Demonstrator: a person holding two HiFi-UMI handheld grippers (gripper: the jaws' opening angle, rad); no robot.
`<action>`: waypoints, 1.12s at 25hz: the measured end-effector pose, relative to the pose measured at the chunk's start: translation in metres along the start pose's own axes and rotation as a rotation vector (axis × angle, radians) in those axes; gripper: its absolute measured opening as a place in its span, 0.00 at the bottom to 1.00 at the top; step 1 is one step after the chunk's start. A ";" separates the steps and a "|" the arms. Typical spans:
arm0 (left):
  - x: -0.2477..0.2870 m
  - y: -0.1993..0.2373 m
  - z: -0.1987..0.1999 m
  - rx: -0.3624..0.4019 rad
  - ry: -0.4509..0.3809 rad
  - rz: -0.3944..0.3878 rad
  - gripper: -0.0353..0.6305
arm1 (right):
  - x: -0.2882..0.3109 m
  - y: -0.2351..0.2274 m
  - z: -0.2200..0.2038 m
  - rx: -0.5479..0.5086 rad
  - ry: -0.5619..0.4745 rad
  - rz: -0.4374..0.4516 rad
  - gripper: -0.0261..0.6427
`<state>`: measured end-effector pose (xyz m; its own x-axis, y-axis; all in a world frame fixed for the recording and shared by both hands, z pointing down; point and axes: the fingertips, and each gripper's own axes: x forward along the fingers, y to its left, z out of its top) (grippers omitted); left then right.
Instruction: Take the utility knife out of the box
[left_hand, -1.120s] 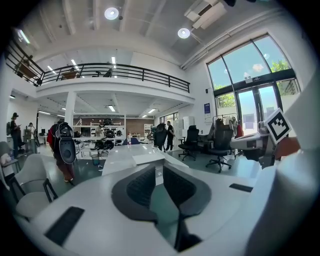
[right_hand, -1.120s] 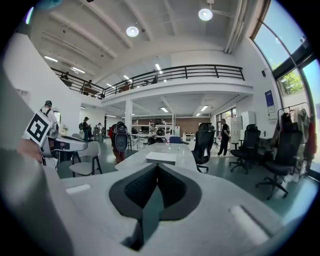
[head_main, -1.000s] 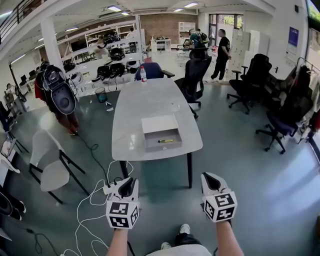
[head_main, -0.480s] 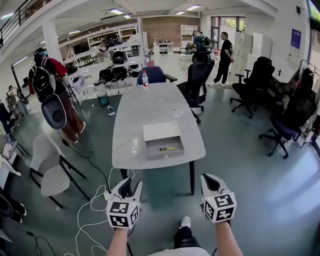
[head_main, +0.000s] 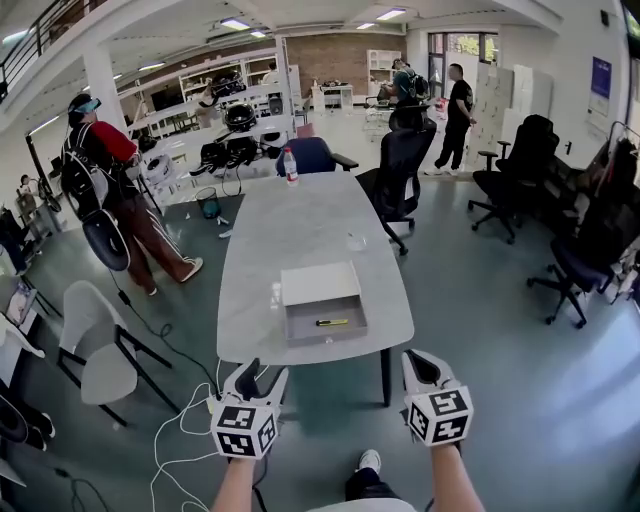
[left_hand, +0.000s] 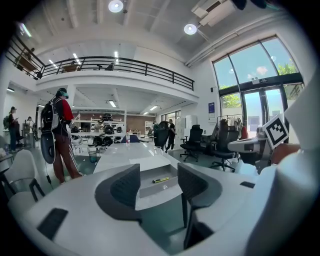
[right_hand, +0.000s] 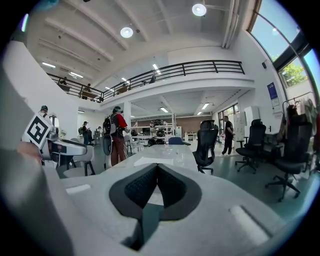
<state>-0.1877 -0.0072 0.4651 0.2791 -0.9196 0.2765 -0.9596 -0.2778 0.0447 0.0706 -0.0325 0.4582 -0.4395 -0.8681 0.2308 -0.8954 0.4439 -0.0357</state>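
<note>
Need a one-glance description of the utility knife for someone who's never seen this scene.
Find the long grey table mid-hall; at its near end sits a shallow open grey box. The utility knife lies flat on the box floor, a slim yellow-and-black bar, the only yellow item on the table.

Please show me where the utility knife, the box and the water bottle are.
utility knife (head_main: 332, 322): head view, middle of its yellow body.
box (head_main: 300, 322): head view, bare grey floor inside.
water bottle (head_main: 291, 170): head view, middle of the bottle.
</note>
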 end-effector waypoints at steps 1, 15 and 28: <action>0.007 0.001 0.003 -0.002 0.003 0.002 0.37 | 0.007 -0.004 0.003 0.001 0.002 0.006 0.05; 0.112 -0.012 0.020 -0.025 0.051 0.015 0.42 | 0.088 -0.076 0.026 -0.001 0.015 0.077 0.05; 0.160 -0.023 0.019 -0.023 0.088 0.054 0.42 | 0.127 -0.114 0.024 0.010 0.021 0.136 0.05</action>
<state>-0.1205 -0.1537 0.4899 0.2235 -0.9047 0.3626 -0.9740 -0.2210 0.0491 0.1149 -0.1989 0.4681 -0.5552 -0.7953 0.2435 -0.8285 0.5546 -0.0777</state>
